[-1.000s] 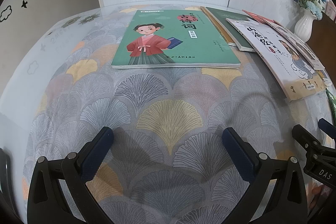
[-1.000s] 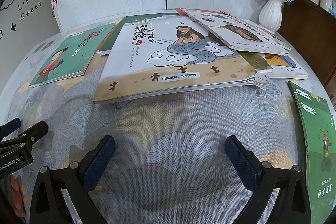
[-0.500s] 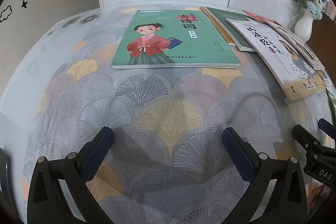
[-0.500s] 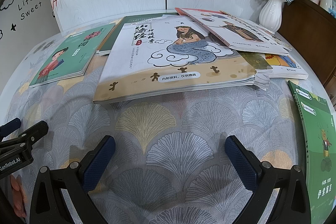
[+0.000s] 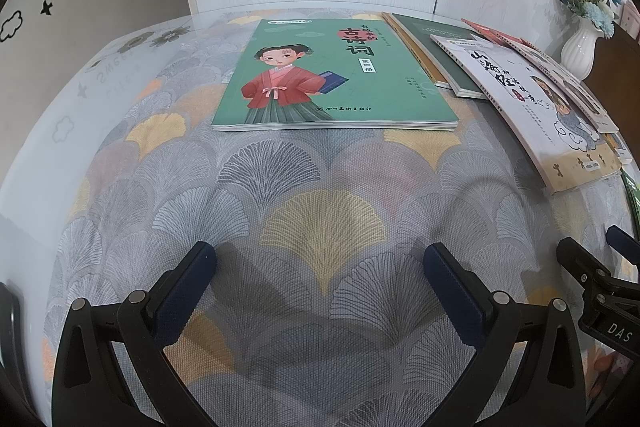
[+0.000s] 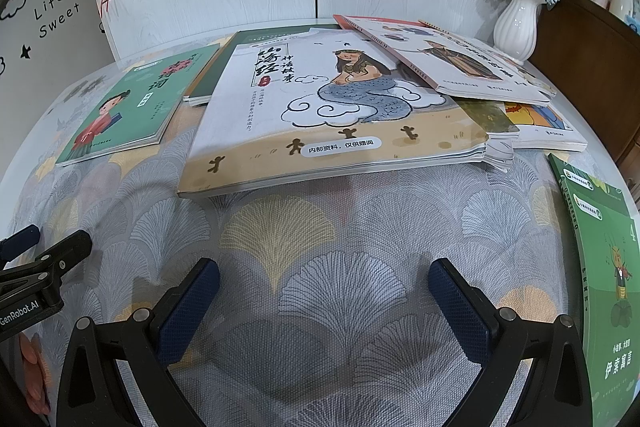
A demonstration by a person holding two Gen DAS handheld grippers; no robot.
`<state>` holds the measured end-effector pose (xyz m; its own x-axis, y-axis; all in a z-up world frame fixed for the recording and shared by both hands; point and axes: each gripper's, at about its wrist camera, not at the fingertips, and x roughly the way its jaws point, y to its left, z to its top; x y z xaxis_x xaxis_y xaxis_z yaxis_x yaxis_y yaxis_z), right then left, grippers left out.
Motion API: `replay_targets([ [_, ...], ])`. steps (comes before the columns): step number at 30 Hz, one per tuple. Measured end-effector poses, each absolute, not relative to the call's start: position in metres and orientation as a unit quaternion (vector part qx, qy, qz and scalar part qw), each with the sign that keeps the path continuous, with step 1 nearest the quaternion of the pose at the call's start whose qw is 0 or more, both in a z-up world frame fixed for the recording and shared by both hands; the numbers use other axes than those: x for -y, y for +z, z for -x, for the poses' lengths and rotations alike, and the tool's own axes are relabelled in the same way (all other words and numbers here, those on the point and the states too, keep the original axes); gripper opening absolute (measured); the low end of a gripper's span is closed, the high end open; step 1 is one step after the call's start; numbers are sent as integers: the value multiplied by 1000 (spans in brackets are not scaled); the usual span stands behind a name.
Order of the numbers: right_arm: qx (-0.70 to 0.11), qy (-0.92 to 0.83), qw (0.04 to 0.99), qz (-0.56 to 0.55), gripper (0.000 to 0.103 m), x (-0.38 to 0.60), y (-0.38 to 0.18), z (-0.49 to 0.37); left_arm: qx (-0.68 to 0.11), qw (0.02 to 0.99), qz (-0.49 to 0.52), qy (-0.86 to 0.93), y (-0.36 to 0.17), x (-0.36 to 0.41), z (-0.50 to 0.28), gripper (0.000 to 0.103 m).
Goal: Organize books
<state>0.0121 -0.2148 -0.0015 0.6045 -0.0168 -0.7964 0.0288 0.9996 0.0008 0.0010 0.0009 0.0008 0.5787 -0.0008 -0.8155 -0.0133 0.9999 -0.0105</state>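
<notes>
Our left tongs [image 5: 320, 267] and right tongs [image 6: 324, 281] hover spread wide over the patterned tablecloth [image 5: 324, 227], pinching nothing. We take the mermaid book [image 6: 328, 107] as our landmark: it lies flat just beyond the right tongs, atop a loose pile. Partly over its far right corner rests a white picture book [image 6: 460, 67]. Left of it lies a green book with a girl in red [image 5: 336, 75], straight ahead of the left tongs; a dark green book [image 5: 436, 47] sits between the two. Well to its right lies a bright green book [image 6: 600, 267]. Behind the pile stands a white vase [image 6: 516, 23] of flowers.
</notes>
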Motion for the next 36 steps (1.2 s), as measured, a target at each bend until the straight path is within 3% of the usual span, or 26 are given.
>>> replay_targets([
  [8, -447, -14, 894, -8, 103, 215, -1, -11, -497, 867, -12, -31, 4, -4, -11, 103],
  [13, -495, -40, 868, -28, 103, 211, 1, 1, -546, 830, -58, -104, 6, -8, -25, 103],
  [21, -549, -54, 833, -45, 103, 209, 5, 3, -541, 837, -49, -60, 22, -37, -35, 102],
  [25, -580, -59, 811, -48, 103, 209, 7, -10, -518, 854, 10, -41, 46, -80, -56, 102],
  [36, -523, 25, 849, -79, 103, 167, 56, -71, -517, 852, 49, -71, 56, -108, -120, 102],
])
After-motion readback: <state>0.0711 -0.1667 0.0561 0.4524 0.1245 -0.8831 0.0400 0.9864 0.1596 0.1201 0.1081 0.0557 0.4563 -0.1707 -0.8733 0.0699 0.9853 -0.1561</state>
